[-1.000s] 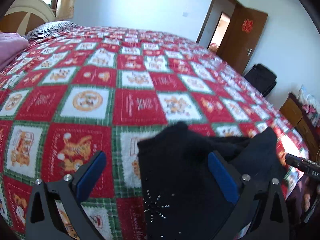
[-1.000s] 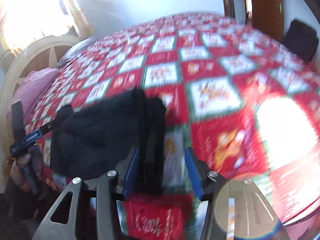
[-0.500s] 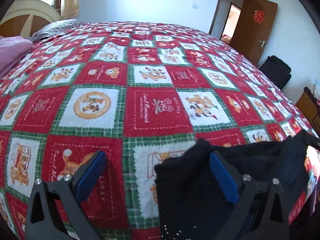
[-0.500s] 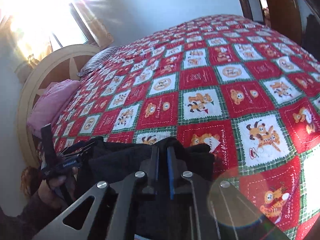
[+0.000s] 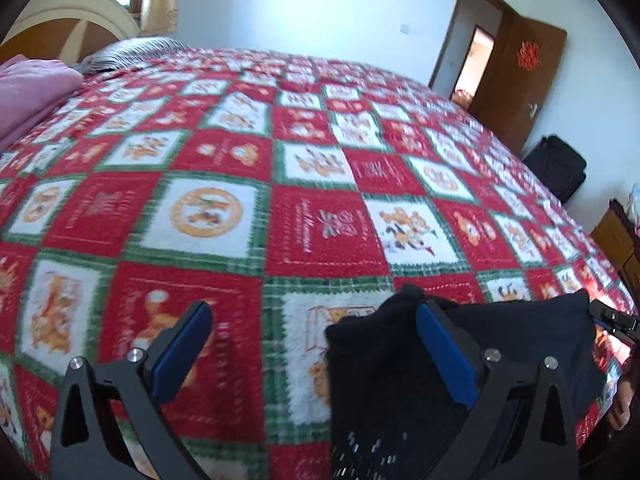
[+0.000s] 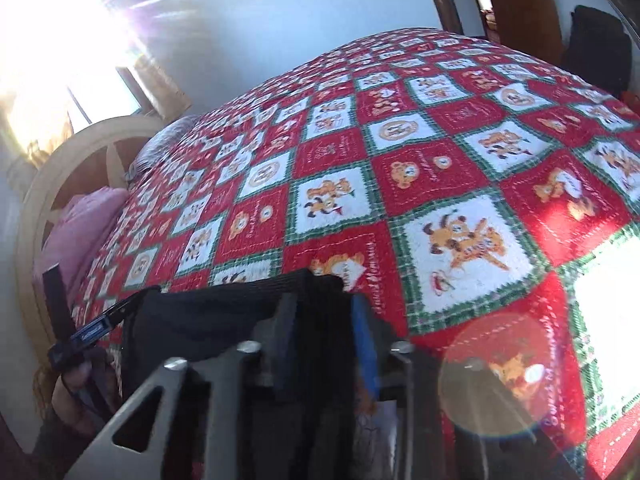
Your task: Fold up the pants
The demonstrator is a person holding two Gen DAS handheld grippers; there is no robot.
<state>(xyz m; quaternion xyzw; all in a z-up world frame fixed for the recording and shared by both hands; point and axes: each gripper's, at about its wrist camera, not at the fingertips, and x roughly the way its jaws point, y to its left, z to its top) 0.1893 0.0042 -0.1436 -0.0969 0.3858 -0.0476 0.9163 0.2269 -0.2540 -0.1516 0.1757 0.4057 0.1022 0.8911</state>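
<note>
1. A folded bundle of black pants [image 5: 400, 380] is seen lying at the near edge of the bed [image 5: 320, 184], on a quilt of red, white and green squares.
2. The left gripper [image 5: 316, 356] is held with its jaws spread wide. The left blue pad [image 5: 182, 350] is over bare quilt, while the right blue pad [image 5: 444, 354] lies against the top of the pants. Nothing is clamped between them.
3. In the right wrist view, the right gripper [image 6: 326, 344] is placed over the right end of the pants [image 6: 224, 312]. Its jaws have just been opening, and dark fabric is seen between them. A blue pad [image 6: 366, 348] shows on the right side; whether the pads press on the cloth cannot be told, as this part of the view is blurred and dark.
4. A small patch of silvery studs [image 5: 372, 446] is visible on the near part of the pants.
5. A pink blanket [image 5: 32, 96] and a striped pillow [image 5: 132, 50] are found at the far left end of the bed, beside a cream headboard [image 5: 76, 20].
6. A brown door [image 5: 516, 76] stands open beyond the far right corner of the bed, and a black bag [image 5: 556, 166] is set against the wall near it.
</note>
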